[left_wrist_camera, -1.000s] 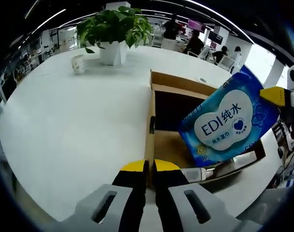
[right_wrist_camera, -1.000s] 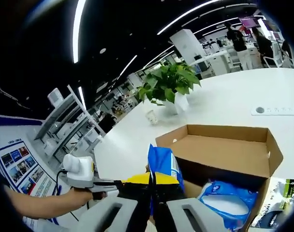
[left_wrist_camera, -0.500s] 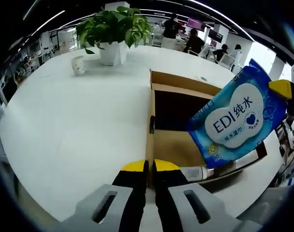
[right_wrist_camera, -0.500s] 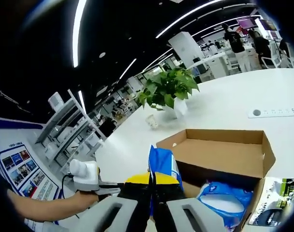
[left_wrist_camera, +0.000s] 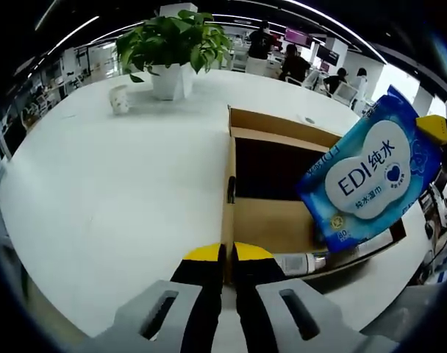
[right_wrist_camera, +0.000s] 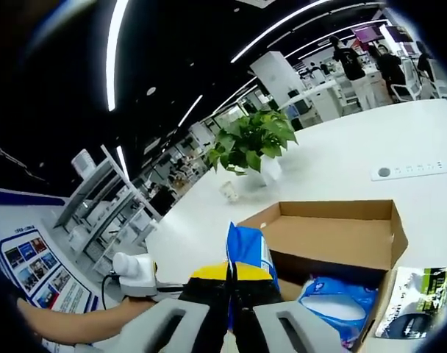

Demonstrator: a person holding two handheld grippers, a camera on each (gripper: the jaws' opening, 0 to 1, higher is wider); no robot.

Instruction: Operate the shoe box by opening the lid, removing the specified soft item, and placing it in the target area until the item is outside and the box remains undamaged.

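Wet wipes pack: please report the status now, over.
Right gripper shut on wet wipes pack, pack lifted above open shoe box. Left gripper shut on box wall. Second blue pack inside.

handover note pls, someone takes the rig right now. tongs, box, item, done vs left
Left tongs: shut on the near wall of the open shoe box, steadying it.
Right tongs: shut on the blue wipes pack, held in the air above the box.
Done: lid open, pack lifted out.
Left: set the pack on the white table, release. A second blue pack and a tube remain inside.
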